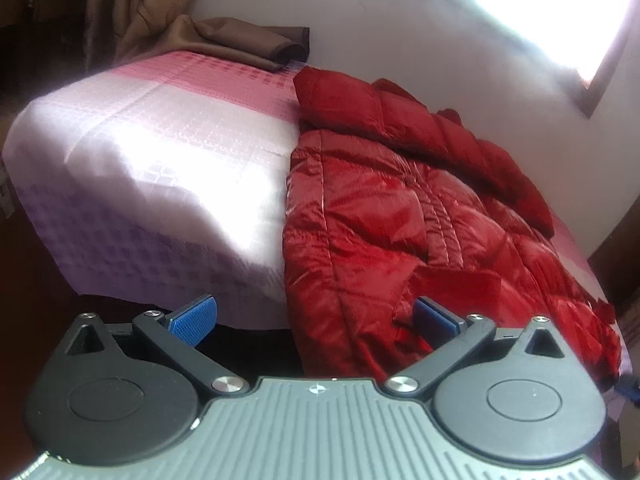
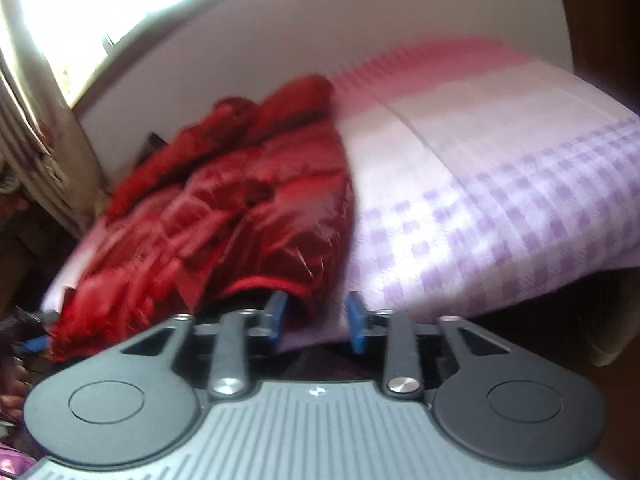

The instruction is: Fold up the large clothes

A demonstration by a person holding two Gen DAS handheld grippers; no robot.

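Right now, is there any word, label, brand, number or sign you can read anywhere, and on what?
No readable words or numbers in either view.
Small pale emblem, no letters, on the left hand-held gripper body.
Same emblem on the right hand-held gripper body.
Red jacket: no label shows.

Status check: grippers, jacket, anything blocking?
Left hand-held gripper open, right hand-held gripper open, both at the bed edge. Shiny red quilted puffer jacket lies unfolded on checked pink-lilac bedspread. Nothing blocking.

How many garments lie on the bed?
1 certain: the shiny red quilted jacket along the right side of the pink-and-lilac checked bed cover. The folded brown cloth at the far end may be a curtain.
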